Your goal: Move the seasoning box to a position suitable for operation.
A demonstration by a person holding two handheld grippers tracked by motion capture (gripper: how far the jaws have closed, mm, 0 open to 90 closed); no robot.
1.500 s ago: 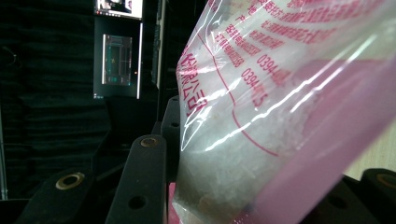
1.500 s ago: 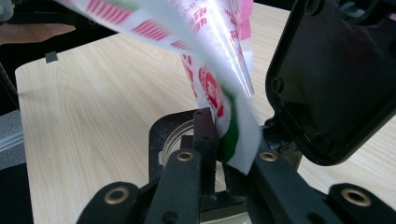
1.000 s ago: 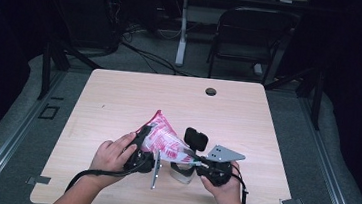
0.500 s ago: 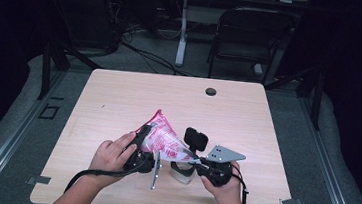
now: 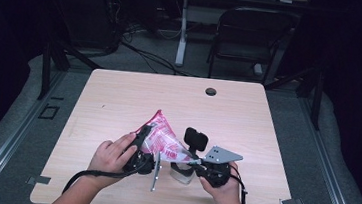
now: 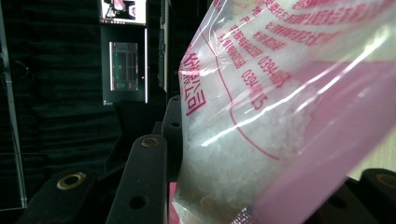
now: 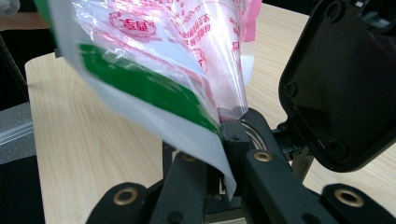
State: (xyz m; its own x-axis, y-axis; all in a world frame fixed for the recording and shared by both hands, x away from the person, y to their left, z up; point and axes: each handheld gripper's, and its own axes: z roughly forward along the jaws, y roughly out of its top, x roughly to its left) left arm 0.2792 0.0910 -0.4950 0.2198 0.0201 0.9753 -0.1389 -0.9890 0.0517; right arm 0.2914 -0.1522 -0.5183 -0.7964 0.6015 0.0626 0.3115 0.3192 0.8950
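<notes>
The left gripper [image 5: 144, 137] is gripping a pink-printed plastic bag [image 5: 162, 140] of white grains, its jaws pressing on the bag's bulging side, as the left gripper view is showing with the bag [image 6: 280, 112] bulging up and to the right of the black jaws; the right gripper [image 7: 224, 163] is pinching a corner of the same bag [image 7: 154, 70], its jaws having just been closing and now sitting almost together on the thin green-and-white edge of the film; in the high view the bag is stretching between the two grippers, slanting up from the right gripper [image 5: 189, 160] toward the left one, above the near part of the wooden table [image 5: 119, 101]; the person's hands are gripping both tools from below
</notes>
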